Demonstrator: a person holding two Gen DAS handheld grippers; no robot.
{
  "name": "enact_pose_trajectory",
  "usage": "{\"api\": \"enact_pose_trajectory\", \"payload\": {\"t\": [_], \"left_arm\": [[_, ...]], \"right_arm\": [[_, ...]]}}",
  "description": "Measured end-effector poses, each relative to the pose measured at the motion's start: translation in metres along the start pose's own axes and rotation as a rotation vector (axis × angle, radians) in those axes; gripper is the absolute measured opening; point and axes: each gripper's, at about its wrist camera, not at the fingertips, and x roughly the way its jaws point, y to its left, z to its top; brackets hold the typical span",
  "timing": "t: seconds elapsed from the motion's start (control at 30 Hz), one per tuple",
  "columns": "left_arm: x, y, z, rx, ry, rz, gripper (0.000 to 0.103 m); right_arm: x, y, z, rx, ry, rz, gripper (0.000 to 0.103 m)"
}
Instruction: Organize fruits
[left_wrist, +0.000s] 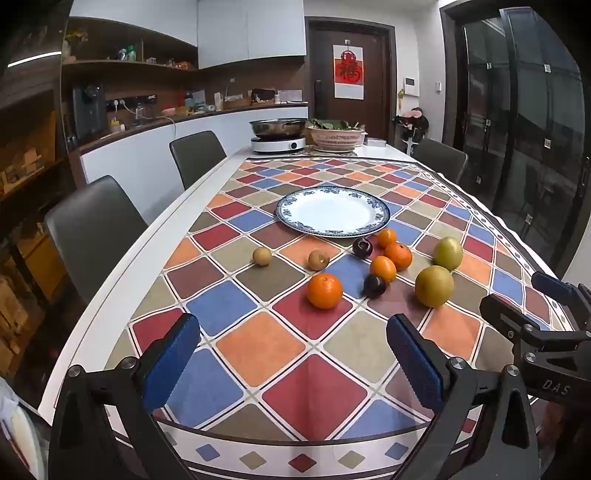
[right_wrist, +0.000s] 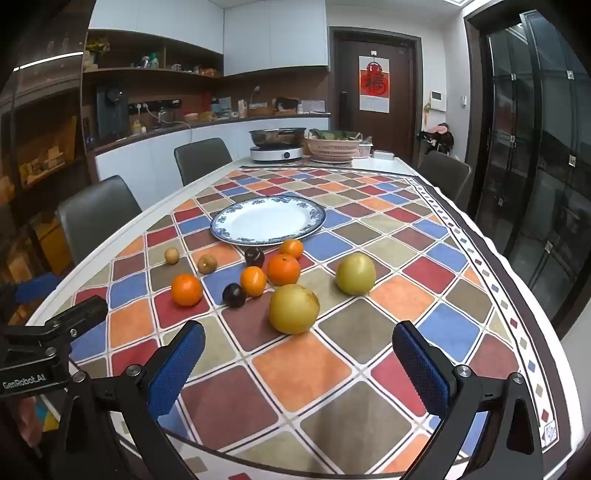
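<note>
Blue-padded and spread wide, the left claw (left_wrist: 291, 354) and right claw (right_wrist: 299, 363) both hover empty above the tabletop's checked multicoloured cloth (left_wrist: 258, 347). Ahead of them the loose fruits lie clustered on the cloth: round orange tangerines (left_wrist: 324, 290), dark plums (left_wrist: 374, 286), small brown fruits (left_wrist: 262, 256) and two yellow-green pears (right_wrist: 294, 308). Just beyond sits the bare white plate with blue patterned rim (left_wrist: 332, 210).

Bare cloth before the fruit cluster (right_wrist: 258, 277) — plate (right_wrist: 267, 221) unobstructed behind.

Shelf clutter (left_wrist: 147, 59) too small to identify
</note>
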Motion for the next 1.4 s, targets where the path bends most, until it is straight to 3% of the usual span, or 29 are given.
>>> {"api": "enact_pose_trajectory", "payload": {"t": [1.4], "left_arm": [[-0.012,0.003,0.001,-0.005,-0.037,0.024,0.103]], "right_arm": [[-0.001,-0.001,0.0,0.008,-0.006,0.006,0.102]]}}
